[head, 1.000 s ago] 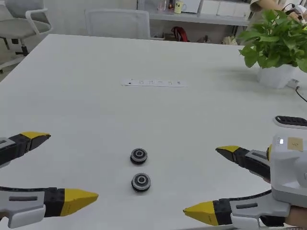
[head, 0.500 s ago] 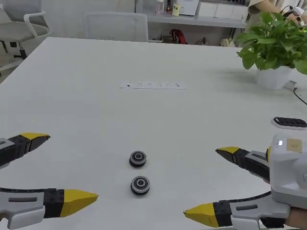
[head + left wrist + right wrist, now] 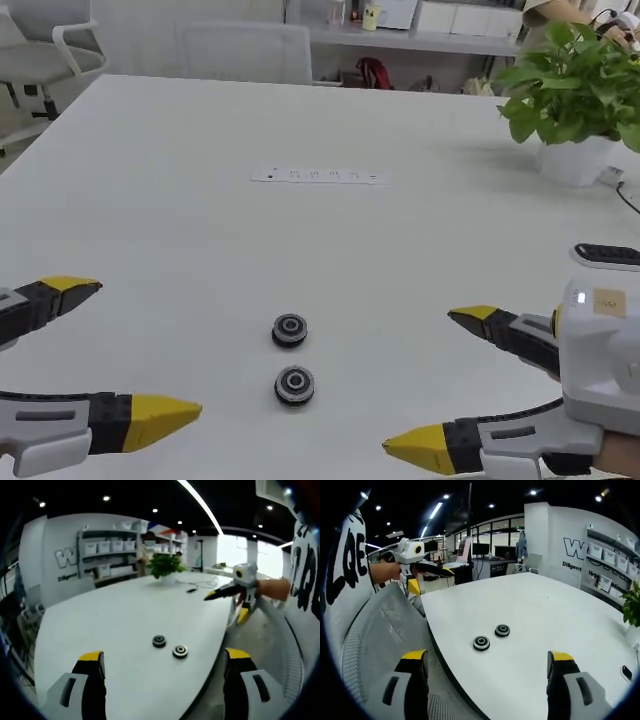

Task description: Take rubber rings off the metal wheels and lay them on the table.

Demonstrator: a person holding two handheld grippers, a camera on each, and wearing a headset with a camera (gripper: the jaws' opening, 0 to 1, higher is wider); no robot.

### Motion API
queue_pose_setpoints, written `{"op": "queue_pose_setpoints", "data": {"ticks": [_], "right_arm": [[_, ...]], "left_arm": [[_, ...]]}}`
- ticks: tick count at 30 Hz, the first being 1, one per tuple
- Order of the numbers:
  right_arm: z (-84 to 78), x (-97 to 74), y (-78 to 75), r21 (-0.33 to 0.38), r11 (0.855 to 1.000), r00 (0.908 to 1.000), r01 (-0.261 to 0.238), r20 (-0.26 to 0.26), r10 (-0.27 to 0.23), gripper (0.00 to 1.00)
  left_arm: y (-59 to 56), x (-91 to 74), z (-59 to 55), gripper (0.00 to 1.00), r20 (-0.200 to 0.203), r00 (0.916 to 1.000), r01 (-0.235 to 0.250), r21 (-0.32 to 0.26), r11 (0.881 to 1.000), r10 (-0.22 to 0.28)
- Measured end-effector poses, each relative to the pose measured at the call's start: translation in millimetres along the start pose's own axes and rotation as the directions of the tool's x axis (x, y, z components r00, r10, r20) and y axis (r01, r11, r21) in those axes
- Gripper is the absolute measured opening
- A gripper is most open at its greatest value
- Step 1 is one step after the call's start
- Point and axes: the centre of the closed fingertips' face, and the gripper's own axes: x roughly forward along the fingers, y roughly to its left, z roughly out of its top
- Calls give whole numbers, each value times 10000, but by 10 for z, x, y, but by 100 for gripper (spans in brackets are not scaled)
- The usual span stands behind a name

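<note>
Unmoved since the earlier frames, two small round metal wheels (image 3: 290,330) banded with black rubber rings (image 3: 279,385) lie flat, close together, on the white table (image 3: 300,230), between the left gripper (image 3: 150,348) and right gripper (image 3: 418,379), both with jaws spread wide. Assessment: wheels light and rigid, rings stretchy and grippy; pinch a ring's outer edge while steadying the hub

**Open office around a white worktop (image 3: 170,200)**

A potted green plant (image 3: 572,88) stands near the worktop's far right corner; a flush socket strip (image 3: 320,176) lies toward its far edge. A white chair (image 3: 245,50) stands behind that edge. Wall shelves (image 3: 102,555) hold white bins, and strip lights (image 3: 200,502) cross a dark ceiling (image 3: 485,492)
</note>
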Motion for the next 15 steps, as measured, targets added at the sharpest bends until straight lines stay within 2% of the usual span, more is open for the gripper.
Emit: {"op": "queue_pose_setpoints", "data": {"ticks": [15], "right_arm": [[-16,24,25,-107,9999,9998,-132,-155,131,95]], "left_arm": [[-5,6,-30,100,-42,9999,107,44,9999,-107]]}}
